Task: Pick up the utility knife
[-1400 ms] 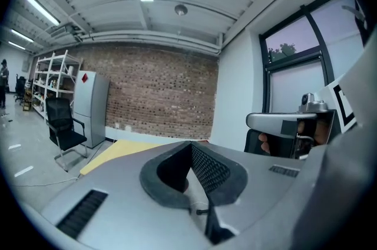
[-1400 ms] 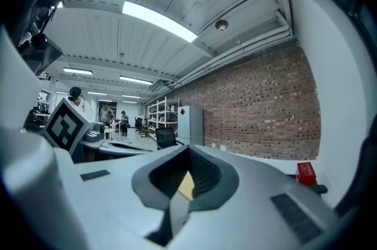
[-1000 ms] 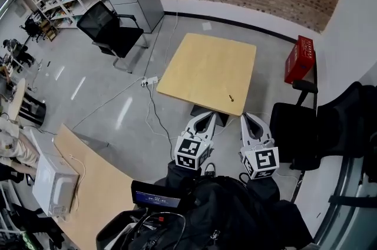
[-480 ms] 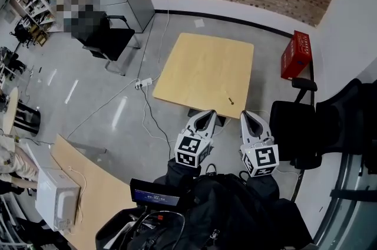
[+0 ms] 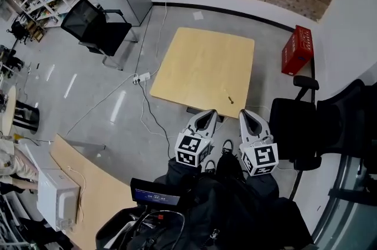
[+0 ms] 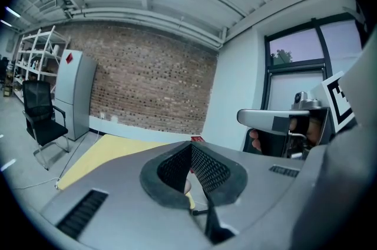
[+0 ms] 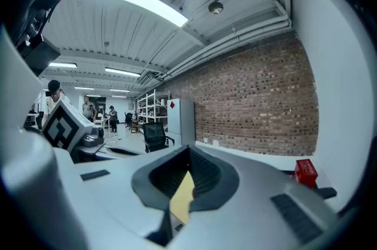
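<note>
Grey floor runs up to a brick wall in the head view, and a square wooden bench (image 5: 203, 63) stands in the middle of it. The knife (image 5: 231, 100) lies on the bench close to its near edge, toward the right corner. My left tool (image 5: 208, 115) and right tool (image 5: 245, 115) hang side by side just short of that near edge, neither touching the knife. A red crate (image 5: 297, 49) sits on the floor right of the bench, and a black chair (image 5: 94, 25) stands off to its left.

From the left gripper view, my left tool's jaws meet at the tips with nothing between them. The bench lies beyond them, with brick wall behind it.

From the right gripper view, the right tool's jaws are likewise together and empty. A sliver of bench shows through the gap below the tips, and the crate sits right of the bench.
</note>
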The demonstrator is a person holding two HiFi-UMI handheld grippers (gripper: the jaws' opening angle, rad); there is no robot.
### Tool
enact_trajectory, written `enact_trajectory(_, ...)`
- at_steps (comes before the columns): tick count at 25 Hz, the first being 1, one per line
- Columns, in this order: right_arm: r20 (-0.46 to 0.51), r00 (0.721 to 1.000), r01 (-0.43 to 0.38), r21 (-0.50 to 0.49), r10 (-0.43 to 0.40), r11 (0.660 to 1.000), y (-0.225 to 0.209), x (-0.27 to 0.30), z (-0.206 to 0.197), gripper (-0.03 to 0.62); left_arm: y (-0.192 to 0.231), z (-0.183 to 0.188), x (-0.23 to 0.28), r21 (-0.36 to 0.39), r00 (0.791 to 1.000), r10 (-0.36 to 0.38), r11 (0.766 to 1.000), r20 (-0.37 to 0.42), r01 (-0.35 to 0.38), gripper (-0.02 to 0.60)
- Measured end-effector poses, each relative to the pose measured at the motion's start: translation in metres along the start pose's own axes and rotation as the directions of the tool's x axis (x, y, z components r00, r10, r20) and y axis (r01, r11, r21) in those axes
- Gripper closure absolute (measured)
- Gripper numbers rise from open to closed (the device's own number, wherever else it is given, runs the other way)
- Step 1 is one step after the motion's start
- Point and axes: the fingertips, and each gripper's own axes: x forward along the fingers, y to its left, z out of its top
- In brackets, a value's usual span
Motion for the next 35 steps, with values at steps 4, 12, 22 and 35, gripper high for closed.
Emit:
enact_trajectory(4, 0.011, 1.000, -0.028, 0.002, 0.028, 1.000, -0.013, 0.022, 0.004, 0.589, 0.015, 0.012, 0.016, 0.002, 0.999, 0.034, 0.999, 0.012, -0.034, 0.581)
enact_trajectory(12, 0.025, 0.997, -0.068, 0.023, 0.068, 0.997, -0.056, 0.070, 0.011, 0.589, 0.035, 0.037, 0.071, 0.031, 0.998, 0.066, 0.997, 0.014, -0.067, 0.581)
enact_trajectory(22, -0.006, 0.994, -0.107, 0.071, 0.108, 0.992, -0.106, 0.120, -0.003, 0.589, 0.052, 0.038, 0.133, 0.021, 0.995, 0.090, 0.996, -0.041, -0.089, 0.581)
enact_trajectory(35, -0.105, 0.979, -0.161, 0.117, 0.174, 0.980, -0.129, 0.164, -0.043, 0.589, 0.082, 0.005, 0.167, -0.022, 0.979, 0.146, 0.988, -0.141, -0.151, 0.581)
